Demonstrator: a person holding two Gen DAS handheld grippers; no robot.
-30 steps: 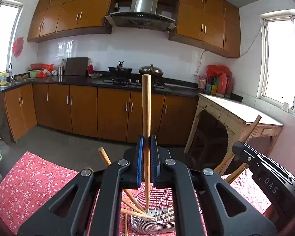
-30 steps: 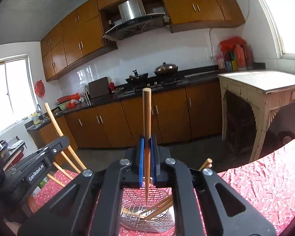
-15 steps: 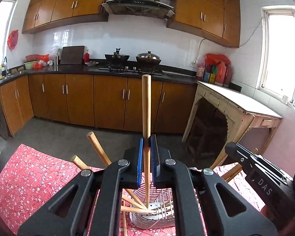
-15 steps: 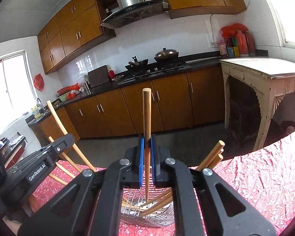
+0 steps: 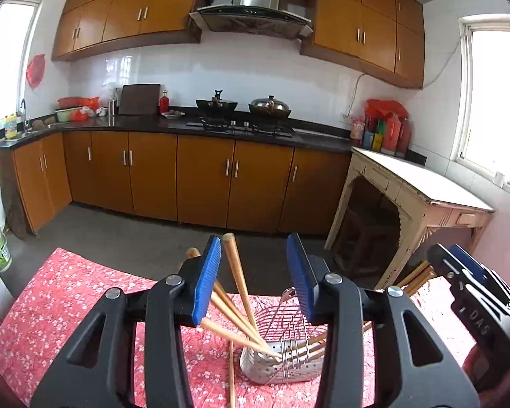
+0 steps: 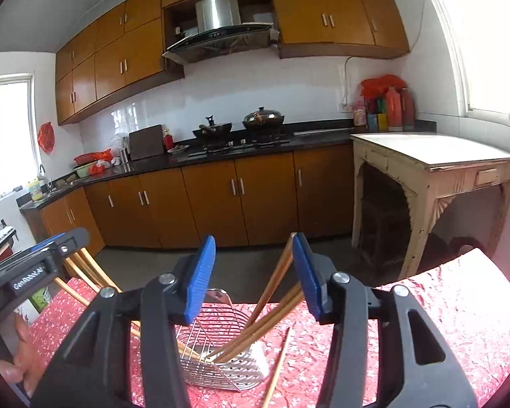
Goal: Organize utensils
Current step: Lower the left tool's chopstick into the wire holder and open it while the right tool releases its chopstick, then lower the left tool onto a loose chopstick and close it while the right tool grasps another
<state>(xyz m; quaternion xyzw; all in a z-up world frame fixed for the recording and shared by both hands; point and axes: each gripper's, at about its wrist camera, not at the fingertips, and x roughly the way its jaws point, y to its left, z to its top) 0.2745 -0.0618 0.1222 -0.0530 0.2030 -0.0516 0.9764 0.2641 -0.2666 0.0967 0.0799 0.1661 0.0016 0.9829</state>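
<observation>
Over red floral cloth, both hand-held grippers gape empty: left reads "GenRobot.AI", right "DAS".

Wooden chopsticks; shiny perforated metal holder; floral cloth tablecloth.

Both wrist views above shared basket

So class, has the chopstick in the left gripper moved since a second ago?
Yes. It stood upright, clamped in the left gripper; now the chopstick leans left in the metal holder, its tip below the cabinet doors.
</observation>
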